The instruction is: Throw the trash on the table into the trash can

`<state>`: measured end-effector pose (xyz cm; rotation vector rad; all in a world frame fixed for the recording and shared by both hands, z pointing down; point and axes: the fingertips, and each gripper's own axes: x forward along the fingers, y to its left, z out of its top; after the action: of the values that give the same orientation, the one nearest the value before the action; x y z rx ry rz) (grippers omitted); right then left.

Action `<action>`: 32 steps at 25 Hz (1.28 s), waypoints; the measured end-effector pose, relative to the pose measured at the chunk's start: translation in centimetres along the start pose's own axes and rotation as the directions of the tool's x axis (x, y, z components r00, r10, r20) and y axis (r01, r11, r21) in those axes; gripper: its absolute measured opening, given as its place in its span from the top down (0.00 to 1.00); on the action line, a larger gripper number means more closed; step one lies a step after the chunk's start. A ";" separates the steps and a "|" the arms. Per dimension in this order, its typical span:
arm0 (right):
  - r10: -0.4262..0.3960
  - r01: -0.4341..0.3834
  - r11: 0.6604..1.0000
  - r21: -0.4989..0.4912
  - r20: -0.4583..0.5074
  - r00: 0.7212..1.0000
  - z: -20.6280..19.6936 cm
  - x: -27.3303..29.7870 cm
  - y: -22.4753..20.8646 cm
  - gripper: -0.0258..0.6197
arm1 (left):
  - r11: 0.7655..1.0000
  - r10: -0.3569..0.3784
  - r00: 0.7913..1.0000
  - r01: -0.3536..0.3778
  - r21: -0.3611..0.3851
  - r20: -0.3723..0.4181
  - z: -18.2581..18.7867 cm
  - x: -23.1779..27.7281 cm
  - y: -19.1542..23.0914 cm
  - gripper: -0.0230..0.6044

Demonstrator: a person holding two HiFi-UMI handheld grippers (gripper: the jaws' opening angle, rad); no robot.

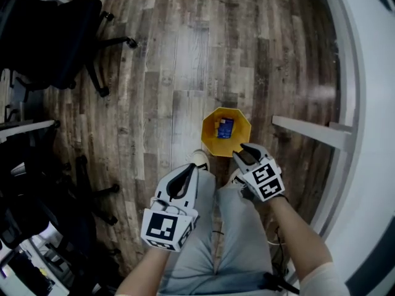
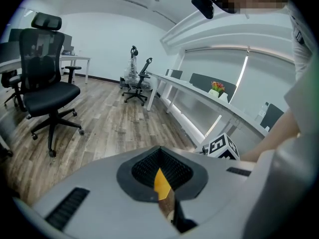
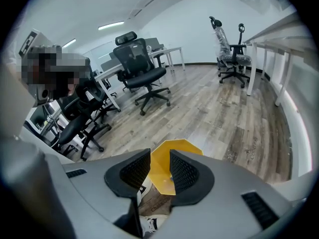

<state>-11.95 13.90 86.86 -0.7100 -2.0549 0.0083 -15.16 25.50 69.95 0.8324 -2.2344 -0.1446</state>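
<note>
A yellow trash can (image 1: 210, 121) stands on the wood floor just beyond the person's feet, with a blue piece of trash (image 1: 225, 127) lying inside. My right gripper (image 1: 245, 150) hovers at the can's near right rim; its jaws stand open with nothing between them, and the yellow can (image 3: 160, 169) shows through the gap of the right gripper (image 3: 159, 158). My left gripper (image 1: 190, 170) hangs lower left of the can, over the person's knee. In the left gripper view the left gripper (image 2: 160, 153) has its pads together, shut and empty, with a sliver of yellow can (image 2: 162, 183) showing below the tips.
A white table (image 1: 370, 103) curves along the right side, with a white leg brace (image 1: 311, 133) close to the can. Black office chairs (image 1: 55, 36) stand at the far left, and more chairs (image 3: 142, 68) and desks further off. The person's shoe (image 1: 199, 159) sits beside the can.
</note>
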 end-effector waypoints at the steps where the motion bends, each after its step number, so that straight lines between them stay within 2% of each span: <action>1: -0.001 0.001 1.000 0.001 0.010 1.000 0.8 -1.0 0.0 0.75 | 1.000 -0.002 1.000 0.002 0.005 0.004 0.8 -0.4 -0.4 0.96; 3: -0.006 0.005 1.000 0.011 0.039 0.999 2.5 -3.3 0.0 0.76 | 1.000 -0.005 1.000 0.005 0.014 0.011 2.5 -1.2 -1.4 0.96; 8: -0.014 0.009 0.999 0.038 0.119 0.993 7.8 -10.6 1.5 0.86 | 0.998 -0.033 0.999 0.032 0.057 0.020 6.7 -4.0 -4.5 0.96; 12: 0.004 -0.007 1.000 0.019 0.189 0.982 12.5 -16.2 3.0 0.89 | 0.993 -0.074 0.997 0.071 0.093 0.030 10.5 -6.4 -7.4 0.96; 16: 0.005 -0.007 1.000 0.006 0.224 0.975 15.5 -21.3 4.3 0.90 | 0.989 -0.110 0.993 0.104 0.107 0.049 13.6 -8.9 -9.9 0.96; 22: -0.075 0.058 0.996 0.071 0.263 0.962 19.1 -29.6 4.1 0.90 | 0.975 -0.174 0.984 0.170 0.142 0.022 17.6 -11.7 -13.4 0.96; 27: -0.144 0.120 0.988 0.094 0.334 0.931 21.3 -36.9 4.5 0.90 | 0.966 -0.200 0.978 0.185 0.178 0.066 21.9 -14.1 -16.3 0.96; 32: -0.197 0.171 0.980 0.101 0.377 0.905 21.2 -41.0 5.4 0.91 | 0.962 -0.204 0.974 0.181 0.203 0.098 24.1 -15.3 -18.4 0.96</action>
<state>-9.47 3.98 41.52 -0.4963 -2.4821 0.1160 -13.87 16.92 37.10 1.1753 -2.3006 -0.0705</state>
